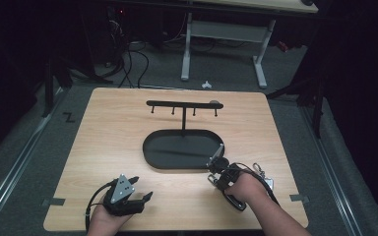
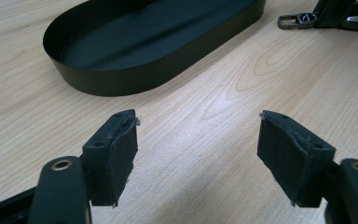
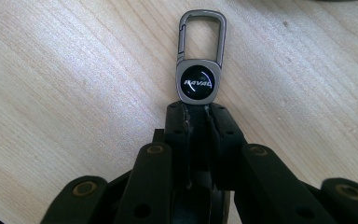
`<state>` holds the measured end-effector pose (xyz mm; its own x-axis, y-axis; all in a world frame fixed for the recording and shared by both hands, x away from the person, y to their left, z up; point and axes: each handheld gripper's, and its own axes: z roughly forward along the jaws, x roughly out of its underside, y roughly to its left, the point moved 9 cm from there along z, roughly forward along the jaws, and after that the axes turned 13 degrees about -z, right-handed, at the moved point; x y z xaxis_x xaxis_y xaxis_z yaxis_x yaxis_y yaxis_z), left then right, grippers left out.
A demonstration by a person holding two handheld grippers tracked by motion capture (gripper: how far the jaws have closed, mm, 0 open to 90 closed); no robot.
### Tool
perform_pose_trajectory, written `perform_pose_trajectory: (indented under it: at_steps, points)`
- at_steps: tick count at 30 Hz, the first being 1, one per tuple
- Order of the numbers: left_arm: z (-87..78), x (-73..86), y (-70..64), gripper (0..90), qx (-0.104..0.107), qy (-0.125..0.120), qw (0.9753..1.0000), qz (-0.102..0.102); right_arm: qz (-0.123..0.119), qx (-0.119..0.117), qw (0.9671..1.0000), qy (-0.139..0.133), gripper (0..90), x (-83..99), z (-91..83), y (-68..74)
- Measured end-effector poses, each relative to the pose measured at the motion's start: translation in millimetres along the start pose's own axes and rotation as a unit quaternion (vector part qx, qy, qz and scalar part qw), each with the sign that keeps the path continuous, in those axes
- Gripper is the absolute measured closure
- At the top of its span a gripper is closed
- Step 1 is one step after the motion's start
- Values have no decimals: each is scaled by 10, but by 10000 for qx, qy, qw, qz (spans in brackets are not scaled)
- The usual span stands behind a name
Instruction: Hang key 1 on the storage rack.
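Right gripper (image 3: 197, 109) is sitting nearest the lens in the right gripper view, black jaws pinched together on a keychain (image 3: 197, 70). Keychain is sticking out past the jaw tips: grey metal carabiner loop on the far end, then a rounded grey metal plate with a glossy black round badge carrying white lettering. Its lower part is hiding between the pads. Pale wood grain is running underneath it. In the high view the right gripper (image 1: 215, 160) is resting near the front right of the table (image 1: 103, 137), tips pointing toward the tray (image 1: 150, 147) and lying just beside its right end; the right hand (image 1: 243, 187) is wrapping the handle, and the keychain itself is too small to make out there.

Left gripper (image 2: 198, 140) is standing wide open in the left gripper view, nothing between the jaws, square black rubbery pads (image 2: 121, 151) facing each other with frayed edges over bare wood. In the high view the left gripper (image 1: 140, 189) is lying at the front left of the table, grey triangular plate on top, left hand (image 1: 108, 214) gripping it.

Tray is oval, matte black, with a low upright wall. A thin black post is rising from its far side to a horizontal bar (image 1: 184, 103) with small hooks hanging below. Table is light wood laminate, rectangular with rounded corners. Dark grey floor (image 1: 24, 162) is surrounding it, with cables (image 1: 128, 64) and a white desk frame (image 1: 224, 37) beyond.
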<state>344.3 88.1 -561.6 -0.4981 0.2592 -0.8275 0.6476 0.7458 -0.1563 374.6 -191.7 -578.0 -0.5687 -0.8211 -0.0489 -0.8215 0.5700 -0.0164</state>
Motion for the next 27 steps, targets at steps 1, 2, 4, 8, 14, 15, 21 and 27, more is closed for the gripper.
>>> perform_pose_trajectory:
  at_steps: [1, 2, 4, 8, 14, 15, 21, 27]
  points:
    - [-2, 1, 0, 291, 8, -3, 10000, -4, 47, -8, 10000, -25, 805, 0, -5, 4]
    - [-5, -1, -2, 291, 16, -16, 10000, -3, 86, -90, 9999, -114, 805, -1, -12, 6]
    - [-11, -1, -4, 291, 28, -7, 10000, 5, 169, -122, 9995, -240, 805, 9, -66, 4]
    - [-4, 6, -6, 293, 27, 5, 10000, 12, 245, -99, 9985, -479, 806, 58, -209, -22]
    - [1, 1, -15, 295, 13, -8, 10000, 28, 340, 0, 9977, -590, 806, 130, -401, -6]
    - [0, -1, -16, 295, 12, -13, 10000, 30, 336, 14, 9976, -609, 806, 138, -439, -6]
    - [-5, 1, -16, 296, 26, 2, 10000, 35, 229, 139, 9967, -765, 806, 138, -585, -12]
    - [-5, 0, -17, 296, 21, -2, 10000, 39, 250, 218, 9956, -880, 807, 109, -698, -24]
